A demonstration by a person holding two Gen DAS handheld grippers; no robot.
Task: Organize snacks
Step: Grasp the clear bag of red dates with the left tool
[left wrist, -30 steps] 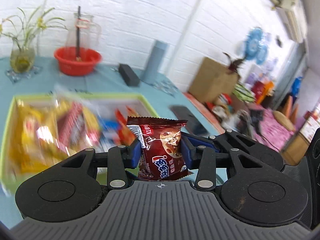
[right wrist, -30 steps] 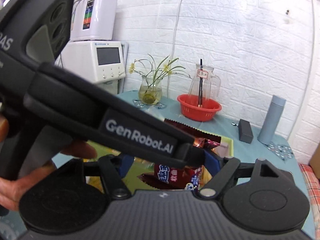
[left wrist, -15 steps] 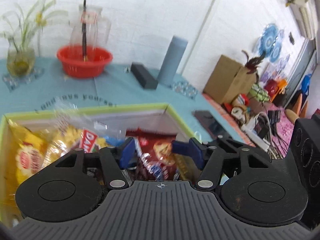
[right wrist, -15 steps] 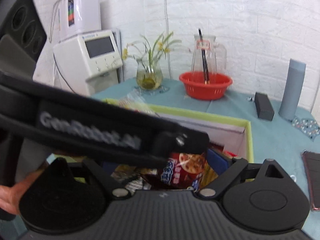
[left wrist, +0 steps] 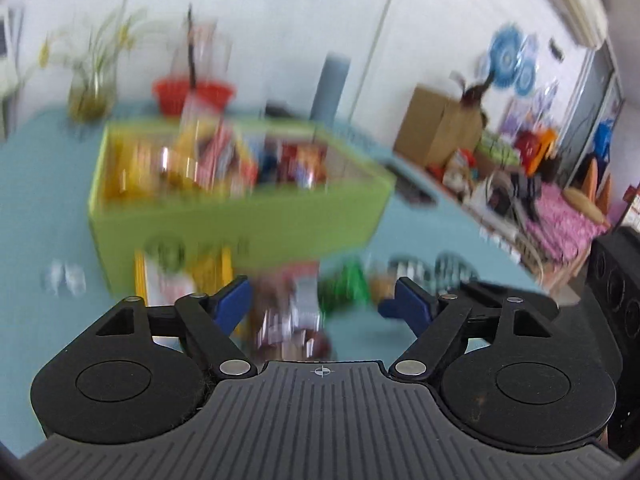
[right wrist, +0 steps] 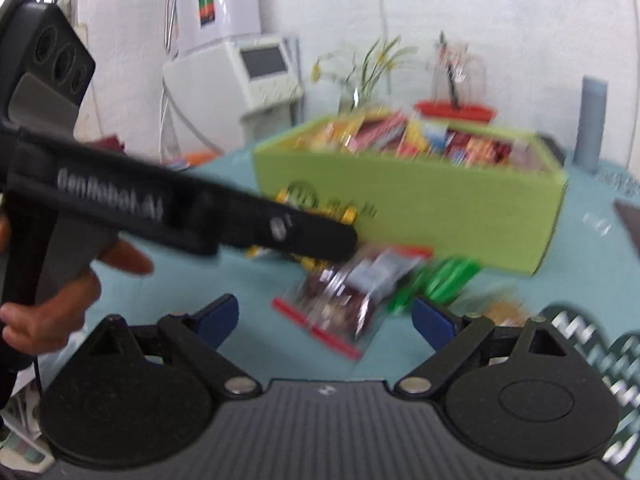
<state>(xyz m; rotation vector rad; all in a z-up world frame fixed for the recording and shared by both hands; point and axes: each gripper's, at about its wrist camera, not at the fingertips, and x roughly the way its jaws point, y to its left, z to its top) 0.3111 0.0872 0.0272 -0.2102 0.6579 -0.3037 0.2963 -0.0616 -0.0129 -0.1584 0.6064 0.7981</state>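
Note:
A lime-green box point(left wrist: 240, 224) full of snack packets stands on the teal table, also in the right wrist view point(right wrist: 408, 208). In front of it lie loose snacks: a red-brown packet point(left wrist: 288, 316) point(right wrist: 340, 304), a green packet point(left wrist: 344, 288) point(right wrist: 444, 276) and a yellow one point(left wrist: 180, 276). My left gripper point(left wrist: 320, 304) hovers low over them, its jaws opening, nothing pressed between the pads. My right gripper point(right wrist: 325, 316) faces the red-brown packet, which shows between the pads untouched; its jaws are closing slightly. Both views are blurred.
The left tool's black body point(right wrist: 180, 216), held by a hand point(right wrist: 52, 292), crosses the left of the right wrist view. Behind the box stand a red bowl point(left wrist: 192, 92), a flower vase point(left wrist: 92, 92), a grey cylinder point(right wrist: 592, 120) and a white appliance point(right wrist: 256, 76).
Both grippers held cookie packets above the box, opened and let them go there. They have since pulled back and sunk to the table in front of the box, jaws wider.

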